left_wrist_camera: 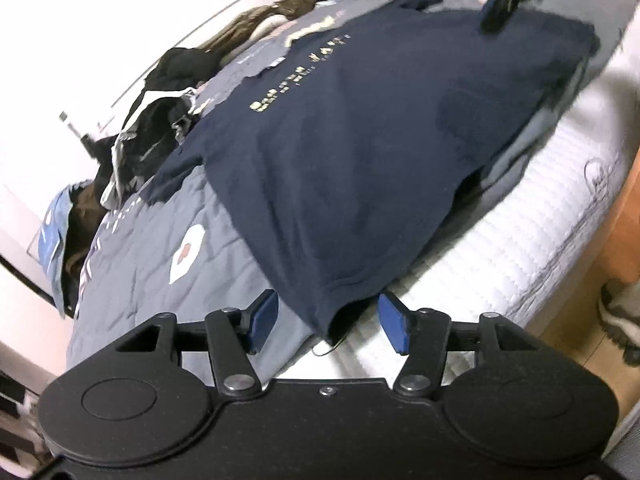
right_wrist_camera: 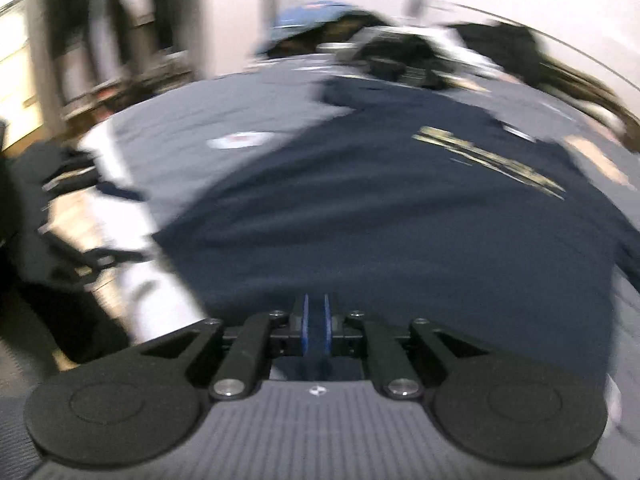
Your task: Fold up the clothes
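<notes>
Two claws work over one navy T-shirt (left_wrist_camera: 360,152) spread on a bed. Nearest in the left wrist view, the left claw (left_wrist_camera: 328,322) stands released, its blue pads apart on either side of the shirt's near hem corner, not pressing it. In the right wrist view, which is blurred, the right claw (right_wrist_camera: 316,326) is nearly clenched, its blue pads a narrow slit apart; dark fabric seems to sit between them, but I cannot tell for certain that it is gripped.

The shirt lies mostly flat, chest side up, across a grey-blue quilt (left_wrist_camera: 160,248) and partly over the white quilted mattress (left_wrist_camera: 520,248). One side edge appears turned under, so folding looks barely begun: the body is not yet folded in half and the sleeve (left_wrist_camera: 176,172) lies out to the side.

Gold lettering (left_wrist_camera: 296,76) runs across the shirt's chest in two short lines; it is too small and smeared to read. The quilt carries a white oval badge (left_wrist_camera: 187,249) with a reddish centre, no legible words.

Farther back, a heap of dark unfolded clothes (left_wrist_camera: 160,92) waits along the wall, suggesting most of the job remains. A shoe (left_wrist_camera: 622,316) shows on the floor at right.
</notes>
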The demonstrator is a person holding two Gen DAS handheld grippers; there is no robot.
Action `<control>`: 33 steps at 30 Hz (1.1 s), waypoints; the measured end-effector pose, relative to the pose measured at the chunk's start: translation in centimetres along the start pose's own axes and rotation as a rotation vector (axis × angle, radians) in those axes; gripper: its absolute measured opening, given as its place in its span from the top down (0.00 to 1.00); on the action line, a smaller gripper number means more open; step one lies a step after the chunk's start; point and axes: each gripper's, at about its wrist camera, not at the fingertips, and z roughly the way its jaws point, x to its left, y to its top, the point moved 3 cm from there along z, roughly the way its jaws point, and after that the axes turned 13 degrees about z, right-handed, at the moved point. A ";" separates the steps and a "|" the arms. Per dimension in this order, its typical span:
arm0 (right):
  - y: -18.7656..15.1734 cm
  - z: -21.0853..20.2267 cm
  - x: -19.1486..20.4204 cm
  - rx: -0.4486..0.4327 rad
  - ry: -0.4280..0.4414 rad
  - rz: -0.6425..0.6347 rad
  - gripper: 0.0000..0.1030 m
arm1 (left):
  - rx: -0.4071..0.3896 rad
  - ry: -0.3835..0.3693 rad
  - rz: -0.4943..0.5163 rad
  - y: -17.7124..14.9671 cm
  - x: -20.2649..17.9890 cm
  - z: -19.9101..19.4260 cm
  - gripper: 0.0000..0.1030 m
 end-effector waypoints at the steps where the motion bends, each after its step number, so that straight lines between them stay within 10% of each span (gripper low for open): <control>1: -0.5 -0.6 -1.8 -0.006 -0.047 0.054 0.90 | 0.009 0.005 0.007 0.1 -0.1 0.4 0.46; 10: -7.4 -6.1 -16.2 -0.034 -0.372 0.565 0.70 | 0.084 -0.023 -0.050 1.2 0.7 2.3 0.90; 21: -10.1 -5.6 -18.5 0.029 -0.310 0.708 0.60 | 0.088 -0.009 -0.090 2.5 1.1 2.5 0.94; 25: -10.3 -4.6 -17.6 0.066 -0.248 0.729 0.88 | 0.092 -0.027 -0.084 2.7 0.9 2.6 0.94; 33: -8.4 -10.3 -18.6 -0.125 -0.026 0.992 0.91 | -0.015 -0.035 -0.098 4.1 4.6 -2.3 0.97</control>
